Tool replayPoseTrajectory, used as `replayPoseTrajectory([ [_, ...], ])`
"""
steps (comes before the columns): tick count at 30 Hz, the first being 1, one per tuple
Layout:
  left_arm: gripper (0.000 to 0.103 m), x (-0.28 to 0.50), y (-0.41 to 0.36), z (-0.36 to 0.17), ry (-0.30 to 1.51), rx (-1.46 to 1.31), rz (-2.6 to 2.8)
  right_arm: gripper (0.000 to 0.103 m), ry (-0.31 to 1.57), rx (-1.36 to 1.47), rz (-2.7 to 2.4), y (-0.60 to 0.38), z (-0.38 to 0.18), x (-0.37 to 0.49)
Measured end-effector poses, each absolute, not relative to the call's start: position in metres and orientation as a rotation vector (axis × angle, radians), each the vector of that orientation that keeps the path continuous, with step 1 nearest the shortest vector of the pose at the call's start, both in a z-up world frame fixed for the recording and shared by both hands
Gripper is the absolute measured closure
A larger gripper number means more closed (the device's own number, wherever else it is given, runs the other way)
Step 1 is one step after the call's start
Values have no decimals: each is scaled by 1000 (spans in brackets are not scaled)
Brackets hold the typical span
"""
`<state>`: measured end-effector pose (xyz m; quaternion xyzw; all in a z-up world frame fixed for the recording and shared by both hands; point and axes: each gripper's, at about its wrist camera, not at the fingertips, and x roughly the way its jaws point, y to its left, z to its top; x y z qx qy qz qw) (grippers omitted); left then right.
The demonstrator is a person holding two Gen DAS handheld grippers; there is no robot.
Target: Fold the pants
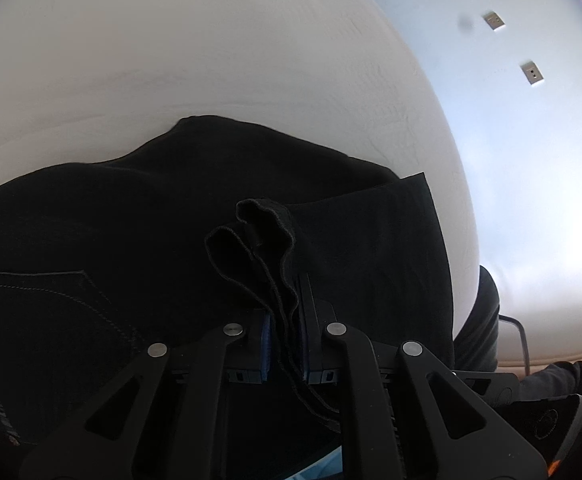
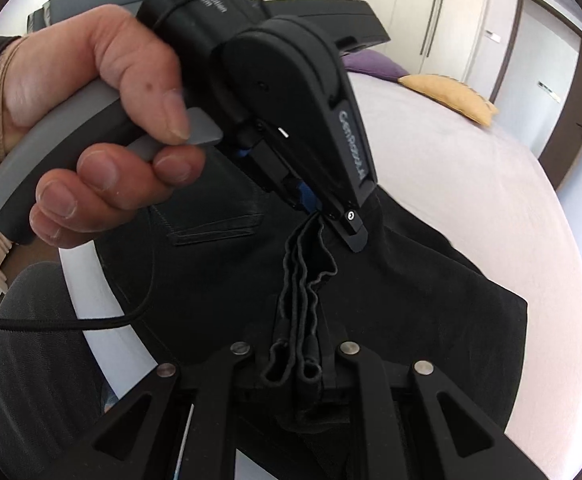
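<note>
Black pants (image 1: 111, 220) lie on the white bed (image 1: 171, 60); a back pocket shows in the right wrist view (image 2: 211, 216). My left gripper (image 1: 285, 320) is shut on a bunched hem of the pants (image 1: 259, 232). It also shows in the right wrist view (image 2: 323, 214), held by a hand, pinching the same stacked hem. My right gripper (image 2: 297, 360) is shut on the other end of that hem strip (image 2: 303, 280). Both grippers hold the hem above the spread fabric, close together.
A yellow pillow (image 2: 451, 96) and a purple pillow (image 2: 371, 66) lie at the bed's far end. Wardrobe doors (image 2: 411, 8) and a room door (image 2: 547, 80) stand behind. The person's leg (image 2: 31, 360) is at the bed's left edge. A shoe (image 1: 543, 420) is low right.
</note>
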<state>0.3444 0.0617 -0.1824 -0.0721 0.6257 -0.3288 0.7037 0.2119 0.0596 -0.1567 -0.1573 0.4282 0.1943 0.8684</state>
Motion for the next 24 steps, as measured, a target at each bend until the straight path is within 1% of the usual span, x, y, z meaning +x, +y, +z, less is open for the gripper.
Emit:
replayPoseTrajectory([
  [6,94,351,84,-185,1380,-184,-697,88,931,-351,441,91,-163,225],
  [9,94,353,90,-202,1379,-180,-688,88,957,-361,443,102,-171,229],
  [17,94,347,97,-221,1375,-152,-677,88,1008,-339,422,99,-188,243],
  [19,93,345,98,-225,1374,-158,-672,86,1012,-322,416,98,-190,246],
  [20,91,346,100,-227,1376,-163,-664,83,1014,-307,419,98,-190,249],
  [21,90,348,102,-229,1378,-173,-662,78,1015,-287,425,98,-190,251],
  [22,89,349,105,-231,1381,-188,-664,67,1022,-267,435,98,-192,254],
  [23,87,351,108,-233,1380,-198,-660,62,1034,-246,459,98,-193,255],
  [24,85,355,118,-233,1376,-209,-651,52,1034,-217,491,96,-191,252],
])
